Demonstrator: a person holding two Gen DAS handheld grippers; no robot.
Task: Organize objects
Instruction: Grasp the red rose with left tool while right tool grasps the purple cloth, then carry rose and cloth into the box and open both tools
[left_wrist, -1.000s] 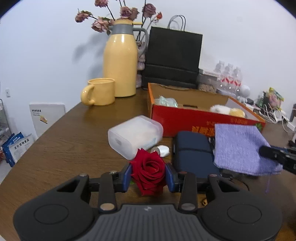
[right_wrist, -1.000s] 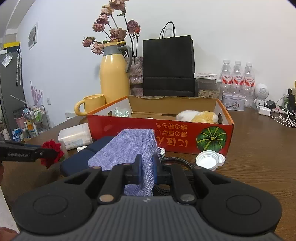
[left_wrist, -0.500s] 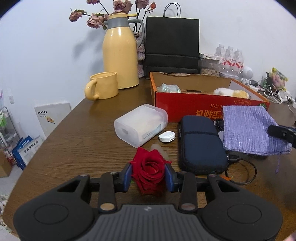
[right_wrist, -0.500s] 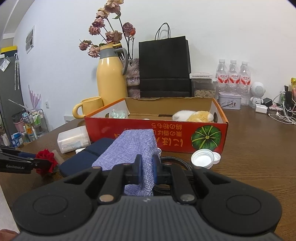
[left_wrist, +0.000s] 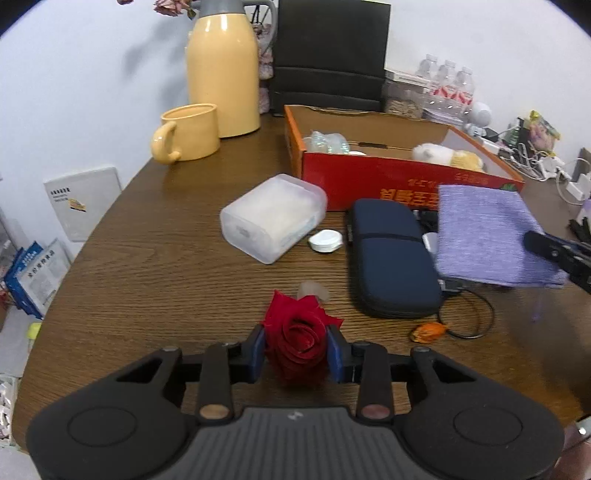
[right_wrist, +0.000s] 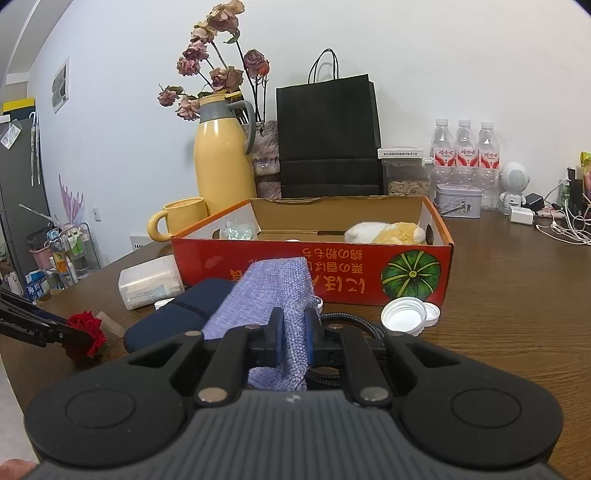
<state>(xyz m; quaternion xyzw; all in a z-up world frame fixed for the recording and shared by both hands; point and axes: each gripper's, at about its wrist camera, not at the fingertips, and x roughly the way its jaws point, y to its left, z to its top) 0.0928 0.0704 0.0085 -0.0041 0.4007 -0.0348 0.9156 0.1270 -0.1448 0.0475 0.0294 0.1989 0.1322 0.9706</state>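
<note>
The left gripper (left_wrist: 295, 352) sits at the bottom centre of the left wrist view, its jaws closing on a red rose (left_wrist: 297, 341) that sits between the blue pads and touches both. In the right wrist view the same rose (right_wrist: 88, 330) appears at the lower left, just above the brown desk (left_wrist: 129, 266).

The right gripper (right_wrist: 294, 341) is clamped tight on a corner of a purple woven pouch (right_wrist: 266, 299), which spreads up toward the centre of the frame. In the left wrist view the pouch (left_wrist: 487, 236) lies at the right, overlapping the edge of a dark blue zip case (left_wrist: 391, 258) in the middle.

A red cardboard box (left_wrist: 402, 184) stands in the upper centre behind the case, holding a white and yellow plush toy (left_wrist: 447, 157) and a crumpled clear wrapper (left_wrist: 327, 142). A frosted plastic container (left_wrist: 271, 218) lies on its side left of the case, with a small white case (left_wrist: 325, 240) just beside it. A small orange object (left_wrist: 428, 331) rests near a black cable (left_wrist: 476, 314) at the lower right.

At the upper left stand a yellow mug (left_wrist: 188, 133) and a yellow thermos jug (left_wrist: 221, 70), with a black paper bag (left_wrist: 332, 55) to their right. Two white bottle caps (right_wrist: 410, 317) lie in front of the box in the right wrist view.
</note>
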